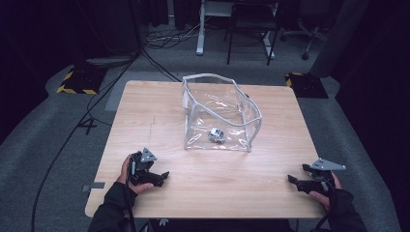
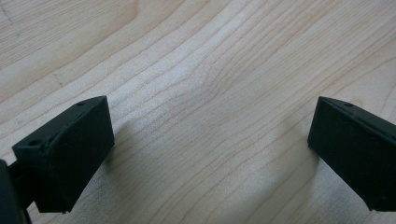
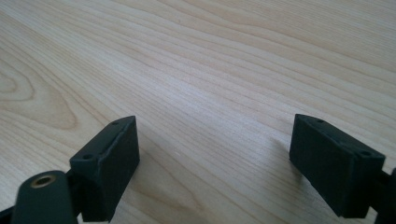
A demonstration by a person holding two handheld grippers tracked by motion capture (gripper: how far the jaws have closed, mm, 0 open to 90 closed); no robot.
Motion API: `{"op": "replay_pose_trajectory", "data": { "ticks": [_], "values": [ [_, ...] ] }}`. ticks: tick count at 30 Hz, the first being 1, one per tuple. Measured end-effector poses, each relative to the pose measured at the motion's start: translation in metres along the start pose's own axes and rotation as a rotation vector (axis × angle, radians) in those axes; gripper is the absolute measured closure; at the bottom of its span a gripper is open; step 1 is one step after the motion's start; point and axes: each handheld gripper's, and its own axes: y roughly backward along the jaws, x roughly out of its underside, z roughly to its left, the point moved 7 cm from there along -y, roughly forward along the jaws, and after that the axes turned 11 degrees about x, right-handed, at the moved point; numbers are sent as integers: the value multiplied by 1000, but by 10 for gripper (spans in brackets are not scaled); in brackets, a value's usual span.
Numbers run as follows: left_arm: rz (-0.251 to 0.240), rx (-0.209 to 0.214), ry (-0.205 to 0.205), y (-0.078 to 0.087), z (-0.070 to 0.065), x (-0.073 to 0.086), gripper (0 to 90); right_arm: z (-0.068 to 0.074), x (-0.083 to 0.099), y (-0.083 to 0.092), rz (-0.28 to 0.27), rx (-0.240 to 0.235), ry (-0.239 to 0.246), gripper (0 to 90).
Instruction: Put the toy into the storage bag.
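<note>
A clear plastic pouch [image 1: 220, 113] with a grey rim stands open at the middle back of the wooden table [image 1: 145, 116]. Inside it lies a small silver-grey object [image 1: 216, 135]. My left gripper [image 1: 164, 177] rests near the table's front left, held in a hand, with its jaws wide apart over bare wood [image 2: 210, 140]. At the front right edge my right gripper [image 1: 291, 180] lies low on the table, pointing left; its jaws also stand wide apart with only wood grain between them [image 3: 215, 154]. Both grippers are well clear of the pouch.
Around the table is grey carpet with black cables [image 1: 72, 130] trailing at the left. A desk frame [image 1: 200, 29], a chair [image 1: 251, 29] and yellow-black striped floor plates [image 1: 77, 79] stand beyond the far edge.
</note>
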Motion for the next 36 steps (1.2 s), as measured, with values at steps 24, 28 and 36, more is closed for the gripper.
{"op": "replay_pose_trajectory", "data": {
  "ticks": [24, 28, 36],
  "values": [
    [3, 5, -2, 0, 0, 1, 6, -1, -2, -3, 2, 10, -2, 151],
    [4, -2, -4, 1, 0, 1, 6, -1, -3, -3, 2, 11, -6, 151],
    [1, -3, -1, 0, 0, 0, 6, -1, -3, -3, 2, 11, -6, 151]
  ]
}}
